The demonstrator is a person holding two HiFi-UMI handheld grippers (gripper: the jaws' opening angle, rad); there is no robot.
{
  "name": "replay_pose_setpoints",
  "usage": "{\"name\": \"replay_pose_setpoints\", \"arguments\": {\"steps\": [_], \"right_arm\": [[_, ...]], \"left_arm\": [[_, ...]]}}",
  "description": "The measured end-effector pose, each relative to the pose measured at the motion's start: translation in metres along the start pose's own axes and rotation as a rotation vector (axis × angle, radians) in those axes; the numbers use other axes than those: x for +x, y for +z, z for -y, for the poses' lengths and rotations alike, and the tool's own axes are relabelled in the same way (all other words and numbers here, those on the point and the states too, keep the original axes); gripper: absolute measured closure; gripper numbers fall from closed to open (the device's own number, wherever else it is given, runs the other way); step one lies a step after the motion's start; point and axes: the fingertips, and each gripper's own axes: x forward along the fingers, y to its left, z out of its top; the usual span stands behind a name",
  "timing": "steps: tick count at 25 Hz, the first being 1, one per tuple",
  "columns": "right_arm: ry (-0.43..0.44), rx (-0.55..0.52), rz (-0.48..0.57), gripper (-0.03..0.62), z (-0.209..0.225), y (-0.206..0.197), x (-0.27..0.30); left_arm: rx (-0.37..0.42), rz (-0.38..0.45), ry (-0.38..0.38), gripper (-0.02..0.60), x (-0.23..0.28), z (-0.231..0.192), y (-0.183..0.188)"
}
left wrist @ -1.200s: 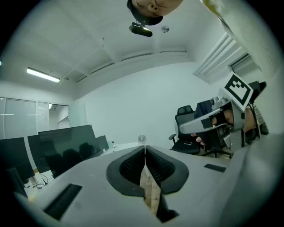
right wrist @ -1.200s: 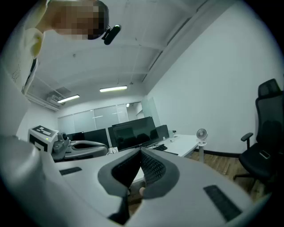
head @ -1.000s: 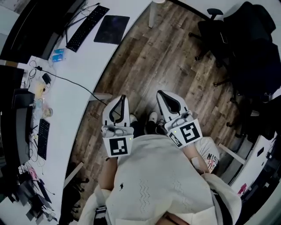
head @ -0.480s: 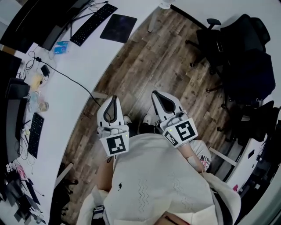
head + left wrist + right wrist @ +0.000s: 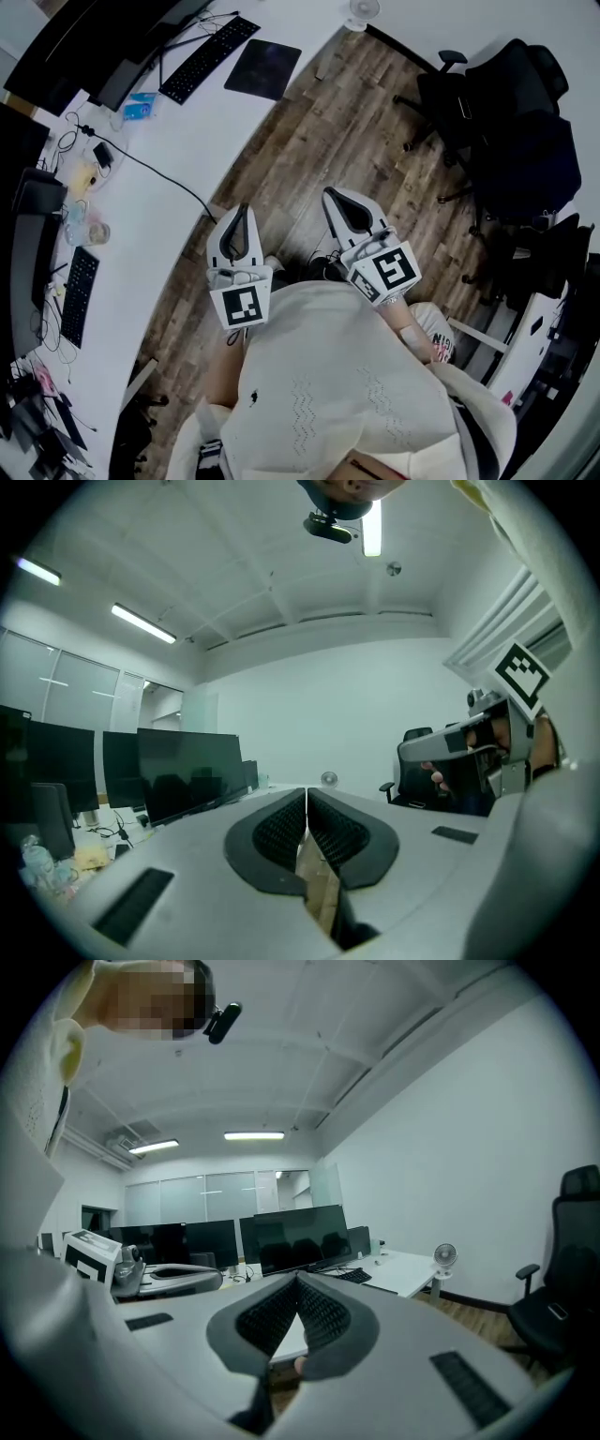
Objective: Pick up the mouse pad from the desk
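Left gripper [image 5: 240,208] and right gripper [image 5: 330,194], jaws pressed together on nothing, hang well apart from the keyboard [image 5: 208,58], just beside which the mouse pad [image 5: 263,68] lies on the desk [image 5: 169,178], probably light, floppy, best pinched at 1 edge.

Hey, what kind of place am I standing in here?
Most likely an open-plan office: a long curved white desk carries a black keyboard and a dark mouse pad, a row of monitors stands on it, and black office chairs sit on the wood-look floor.
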Motion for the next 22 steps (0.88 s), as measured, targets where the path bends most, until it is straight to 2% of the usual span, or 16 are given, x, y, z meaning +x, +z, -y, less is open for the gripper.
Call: {"name": "replay_pose_setpoints", "arguments": {"steps": [6,11,13,17,22], "right_arm": [[-0.022,0.050,0.025,0.592,-0.008,-0.006,0.010],[-0.035,0.016,0.029,0.592,-0.005,-0.002,0.020],[-0.030,0.001,0.028,0.592,0.004,-0.001,0.024],[-0.021,-0.012,0.013,0.592,0.030,-0.002,0.035],[0.019,-0.006,-0.006,0.592,0.078,0.000,0.058]], "left_arm": [[-0.007,-0.001,0.008,0.565,-0.010,-0.028,-0.010],[-0.040,-0.003,0.021,0.565,-0.004,-0.039,-0.012],[-0.038,0.003,0.015,0.565,0.006,-0.035,-0.008],[-0.085,0.007,0.019,0.565,0.031,-0.026,-0.005],[-0.068,0.039,0.063,0.566,0.076,-0.012,0.008]]}}
